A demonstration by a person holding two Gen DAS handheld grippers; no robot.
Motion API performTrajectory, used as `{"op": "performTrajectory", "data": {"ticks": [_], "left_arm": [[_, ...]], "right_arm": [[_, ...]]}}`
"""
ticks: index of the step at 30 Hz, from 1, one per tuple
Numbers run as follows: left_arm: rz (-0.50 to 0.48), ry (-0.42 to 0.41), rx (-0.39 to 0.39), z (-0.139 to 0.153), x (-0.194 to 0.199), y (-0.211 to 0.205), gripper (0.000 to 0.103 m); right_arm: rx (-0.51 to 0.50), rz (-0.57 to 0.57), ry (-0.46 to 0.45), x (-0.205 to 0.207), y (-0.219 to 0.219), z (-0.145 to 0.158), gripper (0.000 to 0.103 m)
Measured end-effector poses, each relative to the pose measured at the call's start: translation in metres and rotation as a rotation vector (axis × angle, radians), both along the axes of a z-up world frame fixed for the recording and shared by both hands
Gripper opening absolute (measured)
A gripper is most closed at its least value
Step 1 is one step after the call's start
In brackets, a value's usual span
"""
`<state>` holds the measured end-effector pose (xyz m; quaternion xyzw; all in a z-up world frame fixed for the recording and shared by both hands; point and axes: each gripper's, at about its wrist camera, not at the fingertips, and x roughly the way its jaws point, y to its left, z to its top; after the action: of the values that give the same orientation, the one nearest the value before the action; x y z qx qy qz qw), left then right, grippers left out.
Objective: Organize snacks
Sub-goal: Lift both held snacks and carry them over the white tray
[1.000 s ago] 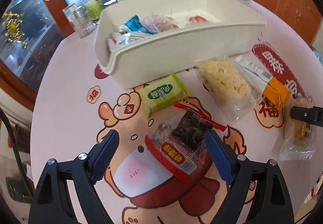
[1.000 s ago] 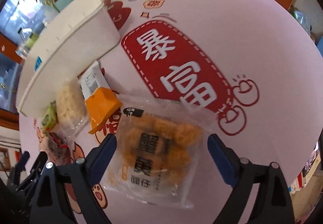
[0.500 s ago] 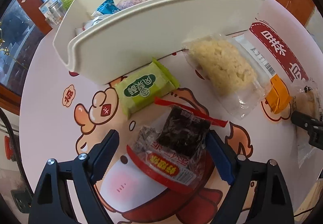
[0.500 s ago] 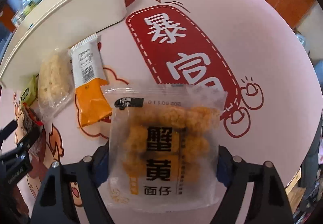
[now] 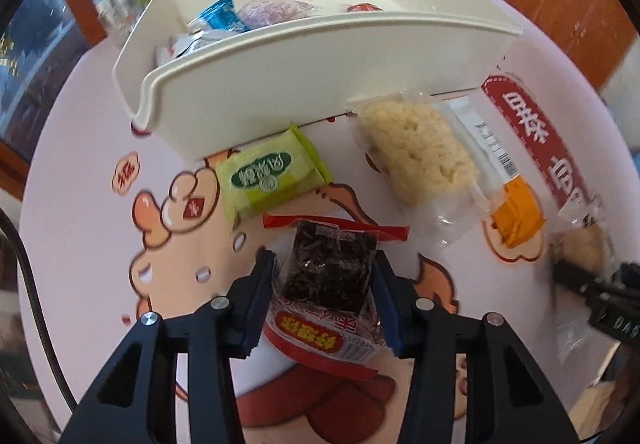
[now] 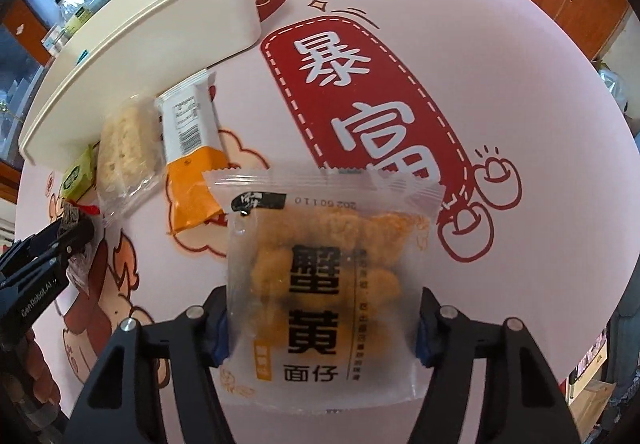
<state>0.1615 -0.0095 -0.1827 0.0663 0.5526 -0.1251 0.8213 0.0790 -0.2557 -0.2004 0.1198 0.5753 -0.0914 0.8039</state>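
Dark snack packet and yellow nugget bag lie flat.

1. We've got a round pink table w/ cartoon prints & a big red label w/ white characters.
2. White bin sits on it, toward the far side.
3. Green packet lies right at the bin's near wall.
4. Clear bag of pale crispy snack next to an orange-and-white packet, side by side, tops near the bin.
5. Dark snack pack w/ red trim & clear bag of golden puffs lie nearer to us, well apart.
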Motion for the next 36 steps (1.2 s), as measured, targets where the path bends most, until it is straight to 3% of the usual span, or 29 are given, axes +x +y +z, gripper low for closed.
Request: {"op": "performTrajectory", "data": {"ticks": [6,10,17,22,26,31,36], "left_arm": [[0.012,-0.019,-0.067,0.024,-0.026,-0.004,0.045],[-0.003,-0.092,-0.100,0.065,-0.032,-0.005,0.045],[-0.010,-0.294,-0.141,0.161,-0.014,-0.007,0.045],[0.006,-0.436,-0.114,0.226,0.015,-0.011,0.045],[0.048,-0.494,-0.082,0.258,0.047,-0.011,0.046],[0.153,-0.510,-0.047,0.272,0.100,-0.008,0.046],[0.219,-0.470,-0.005,0.251,0.142,-0.004,0.046]], "right_arm": [[0.018,0.053,-0.040,-0.007,0.018,0.019,0.065],[0.035,0.096,-0.101,-0.009,0.032,0.048,0.065],[0.050,0.172,-0.312,0.031,0.046,0.125,0.065],[0.052,0.204,-0.475,0.071,0.054,0.191,0.065],[0.041,0.221,-0.584,0.097,0.056,0.239,0.065],[-0.016,0.236,-0.646,0.130,0.063,0.273,0.066],[-0.031,0.234,-0.603,0.179,0.069,0.272,0.066]]}}
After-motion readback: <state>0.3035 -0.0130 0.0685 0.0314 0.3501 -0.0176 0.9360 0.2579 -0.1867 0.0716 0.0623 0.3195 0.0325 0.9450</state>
